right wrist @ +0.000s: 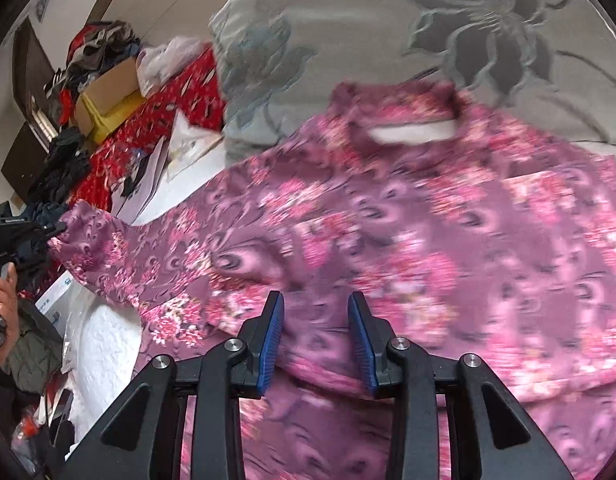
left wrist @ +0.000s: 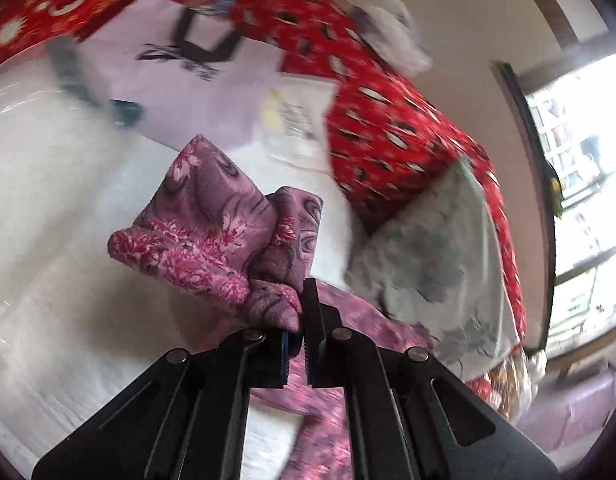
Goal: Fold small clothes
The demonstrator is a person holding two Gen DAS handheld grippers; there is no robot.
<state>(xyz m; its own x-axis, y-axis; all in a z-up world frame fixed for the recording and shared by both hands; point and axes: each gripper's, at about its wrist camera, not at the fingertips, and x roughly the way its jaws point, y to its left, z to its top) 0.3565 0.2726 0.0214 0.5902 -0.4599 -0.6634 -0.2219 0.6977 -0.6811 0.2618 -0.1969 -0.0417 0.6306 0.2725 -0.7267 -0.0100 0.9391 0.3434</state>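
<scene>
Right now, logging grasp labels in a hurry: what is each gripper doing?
Left gripper: shut on the purple floral garment, lifting a bunched sleeve.
Right gripper: open, above the same garment, holding nothing.

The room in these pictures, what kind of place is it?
Probably a bedroom at home: a red patterned quilt and a grey floral pillow on a white bed, with a window beside.
</scene>
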